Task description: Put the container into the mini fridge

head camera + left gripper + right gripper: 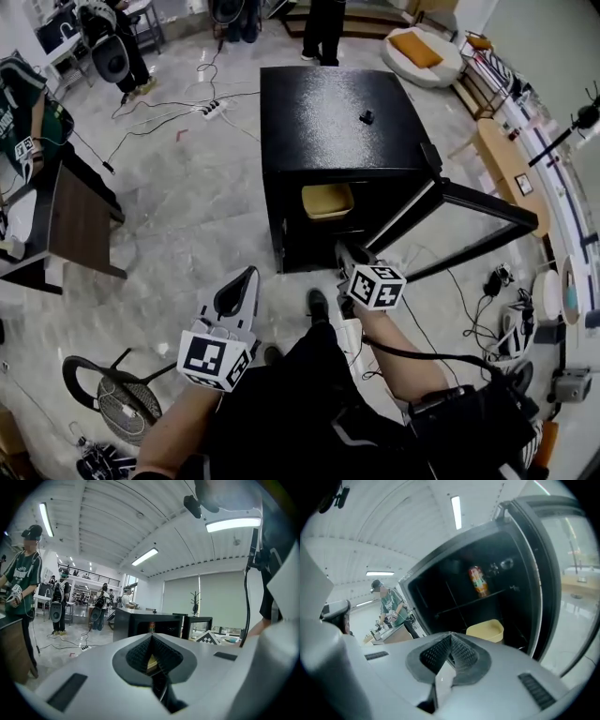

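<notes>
You are facing the black mini fridge [333, 112], and its door [478, 211] is standing wide open toward your right. The yellow container [327, 201] is sitting inside on the lower level, apart from both grippers. You are holding the right gripper [343, 251] just in front of the opening, its jaws clenched together with nothing between them. The left gripper [246, 277] is hanging farther back over the floor, its jaws likewise pressing together and empty. A colourful bottle [477, 581] is resting on the shelf above the container.
</notes>
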The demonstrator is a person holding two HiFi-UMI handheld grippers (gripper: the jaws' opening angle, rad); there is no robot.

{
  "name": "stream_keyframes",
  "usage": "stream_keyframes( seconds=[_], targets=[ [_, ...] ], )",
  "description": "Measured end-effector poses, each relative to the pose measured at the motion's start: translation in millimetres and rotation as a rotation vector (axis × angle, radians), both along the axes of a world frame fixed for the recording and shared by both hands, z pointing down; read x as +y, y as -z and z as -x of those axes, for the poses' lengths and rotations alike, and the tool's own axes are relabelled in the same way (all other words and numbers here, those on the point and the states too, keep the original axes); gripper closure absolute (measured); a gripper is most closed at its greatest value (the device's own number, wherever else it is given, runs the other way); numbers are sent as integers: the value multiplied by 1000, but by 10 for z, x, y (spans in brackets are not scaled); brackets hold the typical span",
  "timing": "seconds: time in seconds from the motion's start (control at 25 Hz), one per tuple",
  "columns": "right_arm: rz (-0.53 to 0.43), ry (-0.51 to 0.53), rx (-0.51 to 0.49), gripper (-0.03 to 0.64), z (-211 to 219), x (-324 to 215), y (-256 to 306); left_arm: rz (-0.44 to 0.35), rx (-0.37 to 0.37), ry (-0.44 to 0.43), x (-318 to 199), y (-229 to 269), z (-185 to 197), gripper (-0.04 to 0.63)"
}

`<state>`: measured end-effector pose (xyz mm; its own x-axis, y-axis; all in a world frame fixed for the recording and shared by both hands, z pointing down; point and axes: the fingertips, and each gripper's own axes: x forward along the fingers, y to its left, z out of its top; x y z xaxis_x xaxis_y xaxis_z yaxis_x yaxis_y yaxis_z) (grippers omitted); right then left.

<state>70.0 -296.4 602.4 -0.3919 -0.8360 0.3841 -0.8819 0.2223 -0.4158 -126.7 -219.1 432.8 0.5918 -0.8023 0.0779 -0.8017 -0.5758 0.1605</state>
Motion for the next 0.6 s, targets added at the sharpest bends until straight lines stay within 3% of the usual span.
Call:
stream_keyframes(
  seconds=[0.24,0.4,0.6],
  targets=[
    [-130,40,-29,600,155,312,668,-29,17,-28,156,82,52,588],
    [-221,55,-56,600,231,504,1118,-48,30,2,160,159,164,588],
    [-259,47,-56,600,184,808,1446,-24,82,-30,250,164,126,588]
  ],
)
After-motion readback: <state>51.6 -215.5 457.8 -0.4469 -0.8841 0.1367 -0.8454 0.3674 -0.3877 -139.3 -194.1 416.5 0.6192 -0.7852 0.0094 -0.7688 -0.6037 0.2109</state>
